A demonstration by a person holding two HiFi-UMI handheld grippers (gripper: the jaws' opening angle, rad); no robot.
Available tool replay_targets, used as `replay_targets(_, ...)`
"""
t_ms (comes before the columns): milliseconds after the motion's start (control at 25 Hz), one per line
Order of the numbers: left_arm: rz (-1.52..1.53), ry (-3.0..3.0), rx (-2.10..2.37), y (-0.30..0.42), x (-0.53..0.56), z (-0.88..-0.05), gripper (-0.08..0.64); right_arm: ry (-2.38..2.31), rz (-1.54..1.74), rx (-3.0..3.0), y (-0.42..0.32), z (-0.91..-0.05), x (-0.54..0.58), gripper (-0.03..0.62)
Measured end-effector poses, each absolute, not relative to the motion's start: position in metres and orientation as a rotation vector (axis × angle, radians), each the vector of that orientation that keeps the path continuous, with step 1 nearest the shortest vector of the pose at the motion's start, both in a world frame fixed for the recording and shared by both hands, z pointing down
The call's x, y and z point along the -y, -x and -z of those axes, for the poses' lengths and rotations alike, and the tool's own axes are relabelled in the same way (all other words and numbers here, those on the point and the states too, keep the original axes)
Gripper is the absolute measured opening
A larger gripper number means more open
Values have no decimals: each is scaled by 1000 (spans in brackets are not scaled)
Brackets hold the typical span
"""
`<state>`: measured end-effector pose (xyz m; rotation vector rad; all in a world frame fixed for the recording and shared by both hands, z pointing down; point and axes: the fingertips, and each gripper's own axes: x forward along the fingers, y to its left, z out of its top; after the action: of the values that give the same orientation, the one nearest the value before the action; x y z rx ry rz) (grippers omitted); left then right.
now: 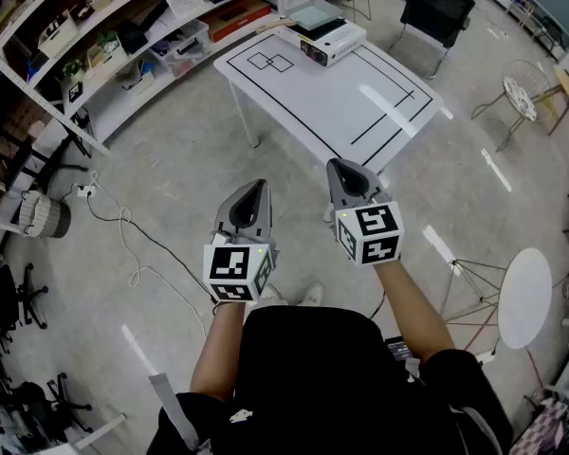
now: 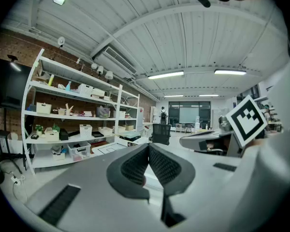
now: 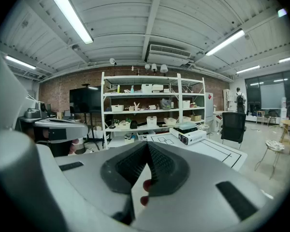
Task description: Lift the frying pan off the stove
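No frying pan shows in any view. A white box-shaped appliance [image 1: 332, 41] with a flat greenish slab on top sits at the far end of a white table [image 1: 303, 93] marked with black lines; the same appliance [image 3: 191, 135] appears in the right gripper view. Both grippers are held over bare floor, well short of the table. My left gripper [image 1: 256, 190] is shut with nothing in it, its tips [image 2: 148, 146] meeting. My right gripper [image 1: 341, 166] is also shut and empty, tips [image 3: 147, 145] together.
Tall white shelves [image 1: 123, 27] full of bins line the left wall. A black chair [image 1: 436, 8] stands beyond the table, a wire chair [image 1: 522, 98] at right, a small round white table [image 1: 524, 297] at right front. A cable [image 1: 123, 235] lies on the floor at left.
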<state>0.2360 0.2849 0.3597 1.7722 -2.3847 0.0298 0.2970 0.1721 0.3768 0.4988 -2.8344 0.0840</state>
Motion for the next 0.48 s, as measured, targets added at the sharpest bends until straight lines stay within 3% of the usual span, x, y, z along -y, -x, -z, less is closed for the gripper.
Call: replay_targets(480, -61, -1786, 2377, -252, -279, -365, 11, -429, -146, 2833, -310, -387, -178, 0)
